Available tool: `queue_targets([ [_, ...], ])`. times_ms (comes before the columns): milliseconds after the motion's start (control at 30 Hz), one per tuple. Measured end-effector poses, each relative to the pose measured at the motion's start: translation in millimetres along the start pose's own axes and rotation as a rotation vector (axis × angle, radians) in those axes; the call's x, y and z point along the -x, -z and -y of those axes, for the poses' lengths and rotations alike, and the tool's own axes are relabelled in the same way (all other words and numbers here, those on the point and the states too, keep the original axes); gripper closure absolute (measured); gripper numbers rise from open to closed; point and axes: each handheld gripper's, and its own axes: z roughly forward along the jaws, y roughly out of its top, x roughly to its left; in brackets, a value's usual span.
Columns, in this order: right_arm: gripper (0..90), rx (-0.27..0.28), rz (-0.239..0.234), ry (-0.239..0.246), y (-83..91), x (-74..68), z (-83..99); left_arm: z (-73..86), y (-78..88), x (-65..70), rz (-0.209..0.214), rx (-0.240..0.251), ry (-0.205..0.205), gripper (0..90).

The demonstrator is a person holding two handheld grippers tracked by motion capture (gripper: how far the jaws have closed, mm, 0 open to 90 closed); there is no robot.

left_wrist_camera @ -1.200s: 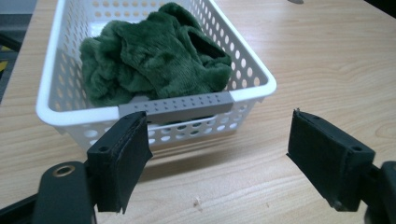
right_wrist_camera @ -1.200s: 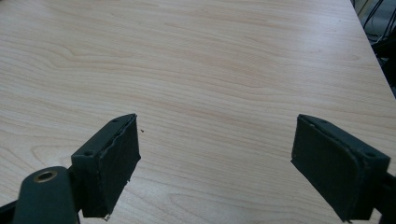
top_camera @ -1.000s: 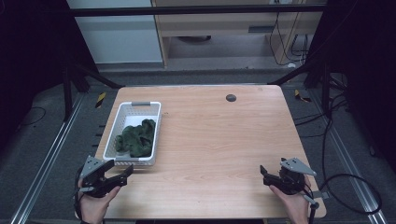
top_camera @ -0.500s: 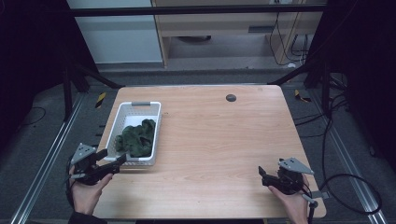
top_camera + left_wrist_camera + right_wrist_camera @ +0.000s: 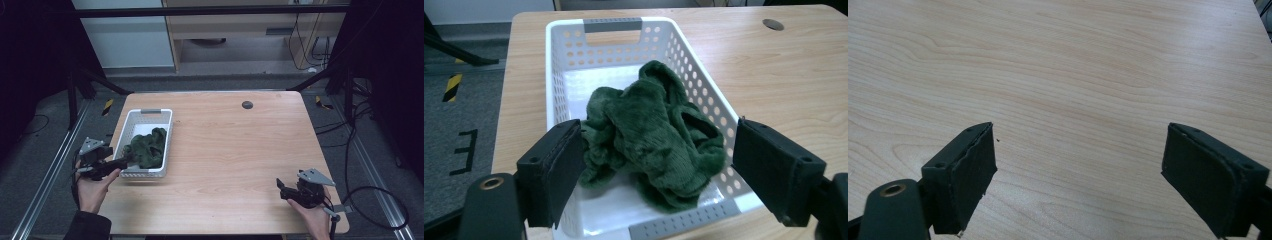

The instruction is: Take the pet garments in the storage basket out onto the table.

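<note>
Cloth [image 5: 651,140] dark green, fuzzy, crumpled in white basket [image 5: 704,75]; both jaws wide open, empty.

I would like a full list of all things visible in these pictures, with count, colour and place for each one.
basket: one, white, perforated with grey handles, on the left part of the table.
cloth: one, dark green, fluffy, crumpled inside the basket.
table: one, light wood, centre of the high view.
cable hole: one, dark, round, near the far edge of the table.
hazard tape pieces: two, yellow and black, on the floor at the left and right of the table.
left hand-held gripper: one, black, jaws open, at the near end of the basket, pointing at the cloth.
right hand-held gripper: one, black, jaws open, over bare table at the near right corner.
</note>
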Motion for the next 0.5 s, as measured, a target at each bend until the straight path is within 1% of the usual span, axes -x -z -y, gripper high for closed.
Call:
queue_targets([
  [67,13.8,-0.002,0.0,-0.003,0.0,0.1,0.1,-3.0,-2.9,-1.2,-0.002,-0.004,0.003,19.7],
  [233,13.5,-0.007,-0.006,-0.008,0.1,0.9,-0.1,-12.3,-13.8,-2.7,-0.015,-0.037,-0.017,19.6],
  [300,13.4,-0.007,-0.005,-0.004,-0.3,1.3,0.1,-13.4,-15.8,-2.6,-0.014,-0.042,-0.018,19.6],
  [333,13.4,-0.008,-0.005,-0.002,-0.8,1.6,0.2,-14.9,-20.3,-2.8,-0.015,-0.06,-0.024,19.6],
  [367,13.4,-0.008,-0.005,-0.002,-0.8,1.6,0.2,-14.9,-20.3,-2.8,-0.015,-0.06,-0.024,19.6],
  [500,13.2,-0.012,-0.008,-0.004,-1.0,1.3,0.2,-16.9,-28.0,-3.7,-0.012,-0.091,-0.033,19.6],
])
